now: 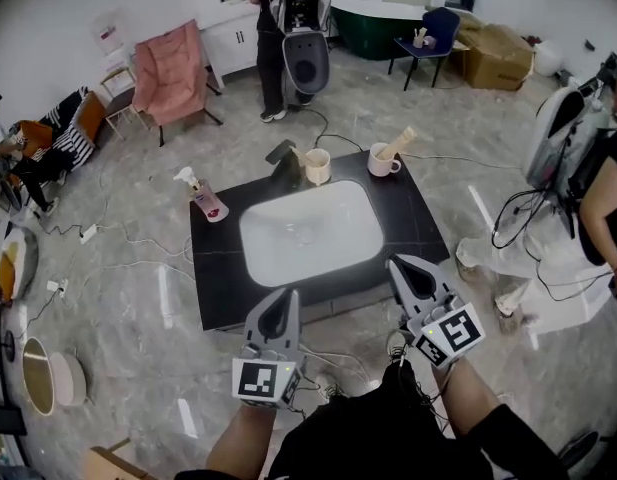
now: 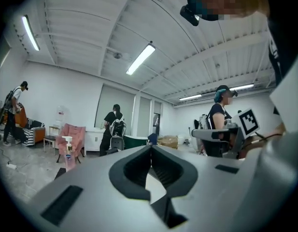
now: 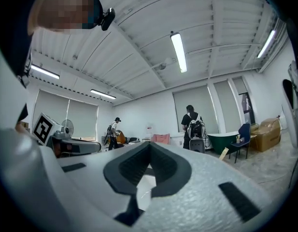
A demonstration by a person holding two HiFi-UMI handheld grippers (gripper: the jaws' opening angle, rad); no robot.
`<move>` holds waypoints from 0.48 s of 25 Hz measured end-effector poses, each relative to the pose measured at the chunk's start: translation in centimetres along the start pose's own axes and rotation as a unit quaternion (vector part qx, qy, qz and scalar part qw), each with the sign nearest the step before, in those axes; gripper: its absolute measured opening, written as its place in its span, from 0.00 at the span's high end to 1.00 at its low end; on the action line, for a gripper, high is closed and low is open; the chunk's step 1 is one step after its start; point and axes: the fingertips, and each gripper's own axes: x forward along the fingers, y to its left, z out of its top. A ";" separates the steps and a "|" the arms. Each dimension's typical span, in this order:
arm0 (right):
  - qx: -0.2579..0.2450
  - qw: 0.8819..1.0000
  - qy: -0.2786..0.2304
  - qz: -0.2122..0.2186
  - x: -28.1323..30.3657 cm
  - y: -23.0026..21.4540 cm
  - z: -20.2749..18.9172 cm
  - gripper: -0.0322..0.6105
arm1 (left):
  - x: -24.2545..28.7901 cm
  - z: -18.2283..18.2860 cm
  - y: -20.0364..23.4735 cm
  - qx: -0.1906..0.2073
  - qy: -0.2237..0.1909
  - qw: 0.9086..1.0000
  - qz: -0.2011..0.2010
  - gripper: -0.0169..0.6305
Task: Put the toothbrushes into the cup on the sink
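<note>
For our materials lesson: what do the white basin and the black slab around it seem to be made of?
White rectangular basin: probably glazed ceramic, glossy, with bright glare. Black slab around it: possibly polished stone or tile, flat with slight sheen.

The right gripper has its jaws pressed together with nothing between them; beyond it, a person stands near a green tub.

Bright ceiling-tube light, fisheye-warped edges, dark corners.
</note>
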 end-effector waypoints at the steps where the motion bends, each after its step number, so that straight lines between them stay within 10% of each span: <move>1: -0.002 1.000 0.000 -0.007 -0.9 0.1 0.2 0.94 | -0.4 0.0 -0.5 -0.001 0.000 1.000 -0.006 0.97; 12: -0.012 1.000 0.009 -0.002 -7.4 -1.5 1.3 0.94 | -1.3 0.4 -7.2 0.001 -0.002 1.000 0.006 0.97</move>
